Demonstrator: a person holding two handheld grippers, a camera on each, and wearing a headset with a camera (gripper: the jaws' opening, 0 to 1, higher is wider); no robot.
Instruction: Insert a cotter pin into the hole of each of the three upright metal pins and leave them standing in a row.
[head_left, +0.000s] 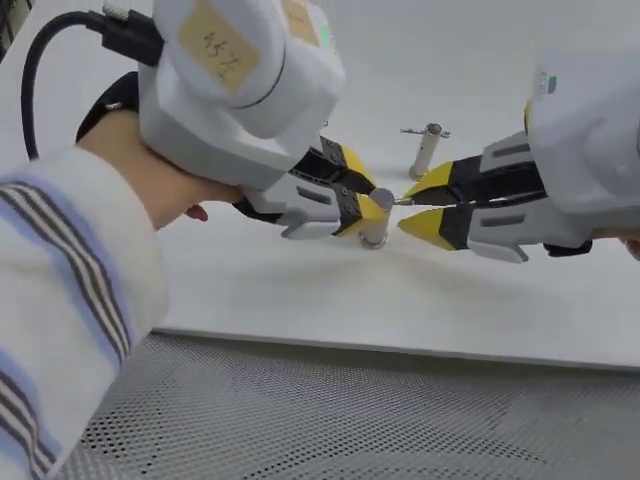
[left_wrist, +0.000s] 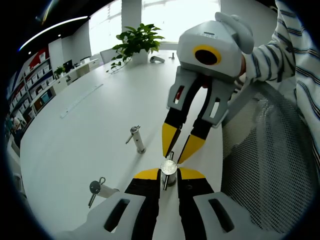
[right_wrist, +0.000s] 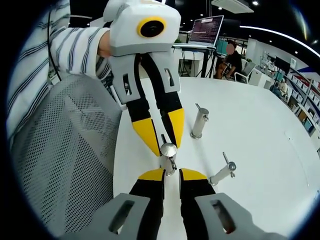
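The upright metal pin (left_wrist: 168, 168) is clamped between the left gripper (left_wrist: 169, 176) jaw tips. A cotter pin (head_left: 401, 201), pinched by the right gripper (head_left: 409, 206), is held at its head.

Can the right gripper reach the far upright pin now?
Probably yes: bare table lies between the right gripper and that upright pin. But its fingers seem shut on a cotter pin at the near pin, held by the left gripper.
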